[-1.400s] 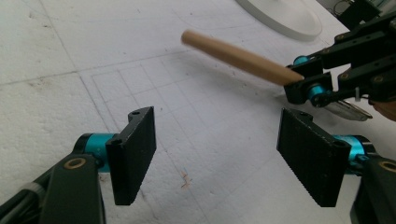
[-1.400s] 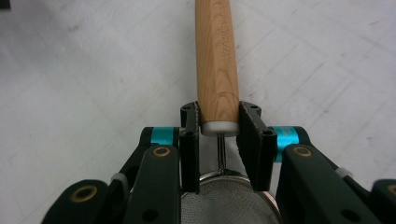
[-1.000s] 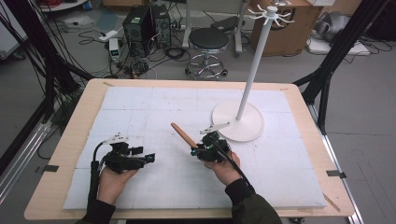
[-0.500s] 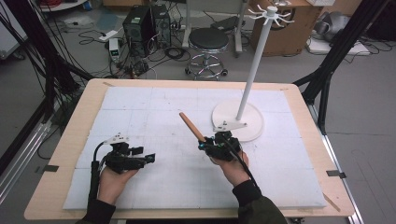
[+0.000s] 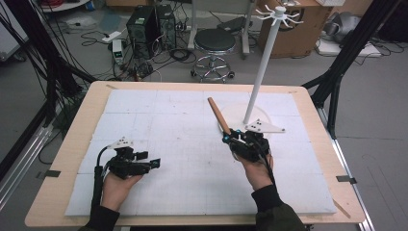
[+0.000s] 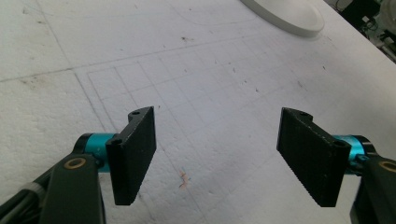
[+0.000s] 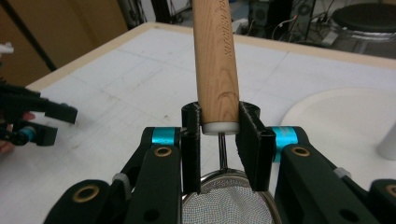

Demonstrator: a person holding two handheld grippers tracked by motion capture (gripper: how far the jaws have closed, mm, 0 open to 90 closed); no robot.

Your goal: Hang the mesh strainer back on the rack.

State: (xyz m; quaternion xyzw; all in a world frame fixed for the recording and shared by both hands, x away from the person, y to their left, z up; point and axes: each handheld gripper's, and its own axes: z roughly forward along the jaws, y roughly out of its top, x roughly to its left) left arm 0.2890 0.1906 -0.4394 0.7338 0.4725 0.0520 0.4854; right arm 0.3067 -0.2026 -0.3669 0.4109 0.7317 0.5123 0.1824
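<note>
The right gripper (image 5: 230, 138) squeezes the bottom of a wooden handle (image 7: 215, 60) on a small strainer, and its wire mesh bowl (image 7: 227, 200) hangs under the jaws, up off the white mat (image 5: 159, 120) and just beside the round base (image 5: 240, 114) of the tall white stand (image 5: 263, 62) with hooks (image 5: 279, 13) on top. The job looks like hanging the strainer on a hook, so the hand should hold tight, go up slowly and keep the handle from bumping the pole. The left gripper (image 6: 219, 149) rests wide open with nothing in it, well apart, so there is lots of bare mat in the middle, but the table's right edge (image 5: 320, 125) is near the stand.
</note>
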